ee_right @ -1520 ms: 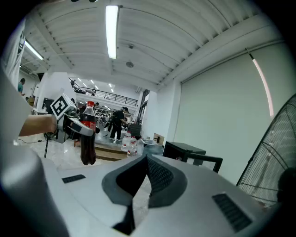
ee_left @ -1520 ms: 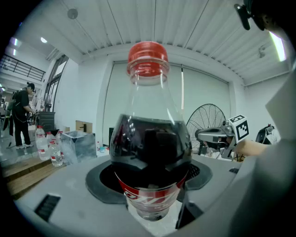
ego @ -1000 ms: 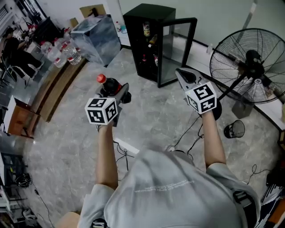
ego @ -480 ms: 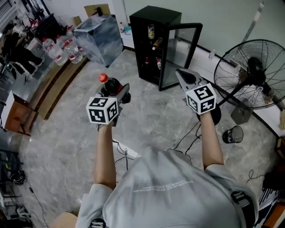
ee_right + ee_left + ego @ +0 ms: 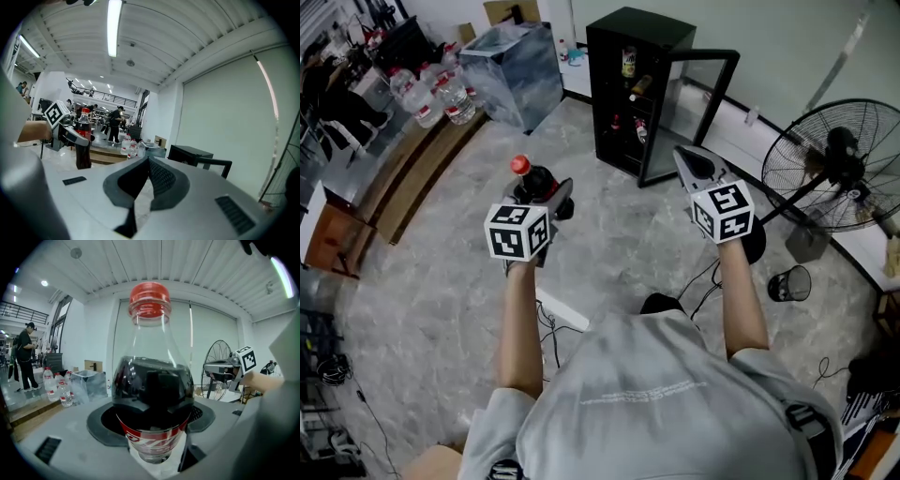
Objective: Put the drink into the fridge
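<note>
fridge (image 5: pixel 617 98) shifted right, left gripper (image 5: pixel 546 194) gripping bottle (image 5: pixel 532 177)

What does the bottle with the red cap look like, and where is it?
It is a clear plastic bottle with a red cap, a red label low down and dark drink filling it to its shoulder. It stands upright, squeezed between the jaws of the left gripper, held up over the grey floor, not yet in the black fridge.

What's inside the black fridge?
The fridge stands open with a few bottles on its shelves. Its bottom and back are too dark to see.
</note>
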A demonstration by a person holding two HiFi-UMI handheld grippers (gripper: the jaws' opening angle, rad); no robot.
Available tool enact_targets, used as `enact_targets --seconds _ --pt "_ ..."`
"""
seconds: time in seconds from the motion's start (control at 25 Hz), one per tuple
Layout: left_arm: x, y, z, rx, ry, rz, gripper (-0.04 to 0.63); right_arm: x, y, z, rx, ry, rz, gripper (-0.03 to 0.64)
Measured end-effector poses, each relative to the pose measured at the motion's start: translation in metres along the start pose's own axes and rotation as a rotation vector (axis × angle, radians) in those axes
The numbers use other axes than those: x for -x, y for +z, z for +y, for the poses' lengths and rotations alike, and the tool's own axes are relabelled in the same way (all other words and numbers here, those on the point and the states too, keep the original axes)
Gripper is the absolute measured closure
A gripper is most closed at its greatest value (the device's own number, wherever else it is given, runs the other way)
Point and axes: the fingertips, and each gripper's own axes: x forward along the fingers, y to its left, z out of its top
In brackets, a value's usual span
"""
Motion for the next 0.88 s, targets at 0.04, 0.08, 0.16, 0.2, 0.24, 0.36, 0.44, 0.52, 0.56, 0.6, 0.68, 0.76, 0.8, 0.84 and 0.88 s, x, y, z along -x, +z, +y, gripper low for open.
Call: enact_targets --seconds 0.04,0.08,0.16,0.2,0.24,0.36,0.44,0.52,0.56,0.6,0.68,0.76,0.8,0.84,0.88 --pt "-0.002 -0.001 0.002 0.005 0.001 0.001 0.287 -0.002 -0.002 -0.002 -0.001 -0.002 0.006 0.615" --pt "-0.003 -0.002 0.004 0.007 0.002 0.002 0.287 -0.005 -0.003 -0.004 -0.003 -0.002 0.012 0.615" --pt "-0.008 -0.003 0.009 0.004 0.008 0.005 0.287 -0.013 -0.006 -0.008 -0.007 -0.001 0.022 0.615" --pt "-0.013 -0.003 0.012 0.006 0.011 0.006 0.287 -0.019 -0.008 -0.010 -0.009 0.002 0.025 0.615" --pt "-0.019 -0.004 0.015 0.009 0.011 0.008 0.287 -0.026 -0.010 -0.012 -0.012 0.006 0.026 0.615" --pt "-0.047 -0.006 0.026 0.018 0.008 0.023 0.287 -0.055 -0.019 -0.021 -0.017 0.024 0.026 0.615" --pt "-0.071 -0.005 0.034 0.017 0.010 0.034 0.287 -0.077 -0.023 -0.033 -0.014 0.038 0.019 0.615" --pt "-0.100 0.001 0.043 0.015 0.014 0.038 0.287 -0.103 -0.026 -0.052 -0.017 0.053 0.007 0.615" --pt "-0.114 0.005 0.049 0.014 0.016 0.040 0.287 -0.117 -0.028 -0.062 -0.023 0.059 0.000 0.615" --pt "-0.129 0.009 0.056 0.012 0.019 0.044 0.287 -0.131 -0.030 -0.073 -0.033 0.063 -0.007 0.615" --pt "-0.160 0.019 0.069 0.013 0.026 0.057 0.287 -0.160 -0.033 -0.098 -0.061 0.069 -0.014 0.615" --pt "-0.190 0.029 0.080 0.017 0.030 0.069 0.287 -0.186 -0.034 -0.122 -0.078 0.075 -0.010 0.615" --pt "-0.205 0.035 0.084 0.017 0.030 0.073 0.287 -0.199 -0.033 -0.134 -0.078 0.078 -0.008 0.615" --pt "-0.220 0.042 0.088 0.015 0.030 0.076 0.287 -0.212 -0.032 -0.145 -0.074 0.082 -0.006 0.615" --pt "-0.236 0.049 0.093 0.011 0.031 0.078 0.287 -0.226 -0.031 -0.157 -0.068 0.086 -0.005 0.615"
